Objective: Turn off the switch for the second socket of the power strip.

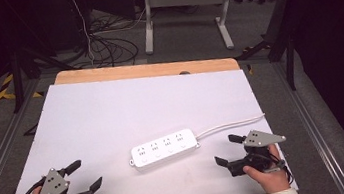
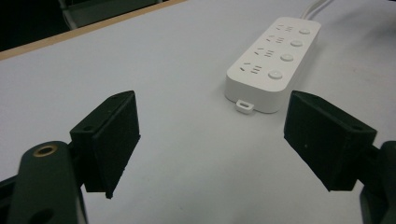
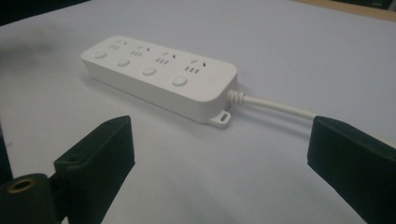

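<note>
Power strip (image 1: 164, 148), white, 4 outlets w/ switches, lies flat mid-table btwn left gripper (image 1: 83, 175) and right gripper (image 1: 228, 149), both jaws spread wide, holding nothing.

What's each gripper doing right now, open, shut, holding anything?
Left gripper: open, holding nothing, short of the white four-socket plastic power strip.
Right gripper: open, holding nothing.

power strip (image 1: 164, 148) mid-table (image 1: 111, 110) — claws flanking
</note>
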The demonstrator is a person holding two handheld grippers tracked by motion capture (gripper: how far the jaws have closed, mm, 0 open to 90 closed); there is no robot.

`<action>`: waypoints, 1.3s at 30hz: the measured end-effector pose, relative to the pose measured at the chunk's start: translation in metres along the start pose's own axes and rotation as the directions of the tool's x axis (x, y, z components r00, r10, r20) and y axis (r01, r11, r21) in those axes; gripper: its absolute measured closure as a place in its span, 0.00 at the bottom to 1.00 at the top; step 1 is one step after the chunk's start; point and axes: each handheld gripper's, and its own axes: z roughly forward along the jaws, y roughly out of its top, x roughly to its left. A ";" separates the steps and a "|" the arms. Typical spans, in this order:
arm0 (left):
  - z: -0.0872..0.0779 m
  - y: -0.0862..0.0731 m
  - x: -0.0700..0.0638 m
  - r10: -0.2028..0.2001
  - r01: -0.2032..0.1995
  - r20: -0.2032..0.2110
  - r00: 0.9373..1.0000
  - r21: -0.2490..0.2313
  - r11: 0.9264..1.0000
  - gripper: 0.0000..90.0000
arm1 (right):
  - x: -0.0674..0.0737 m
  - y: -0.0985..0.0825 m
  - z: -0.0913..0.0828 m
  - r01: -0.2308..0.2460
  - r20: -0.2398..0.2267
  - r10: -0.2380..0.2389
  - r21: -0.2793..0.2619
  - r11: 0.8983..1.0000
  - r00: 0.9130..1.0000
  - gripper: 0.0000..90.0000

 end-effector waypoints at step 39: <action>0.002 -0.010 0.004 -0.002 0.002 -0.006 1.000 0.007 1.000 0.10 | 0.015 -0.033 0.001 0.111 0.015 -0.112 0.067 0.992 0.994 0.07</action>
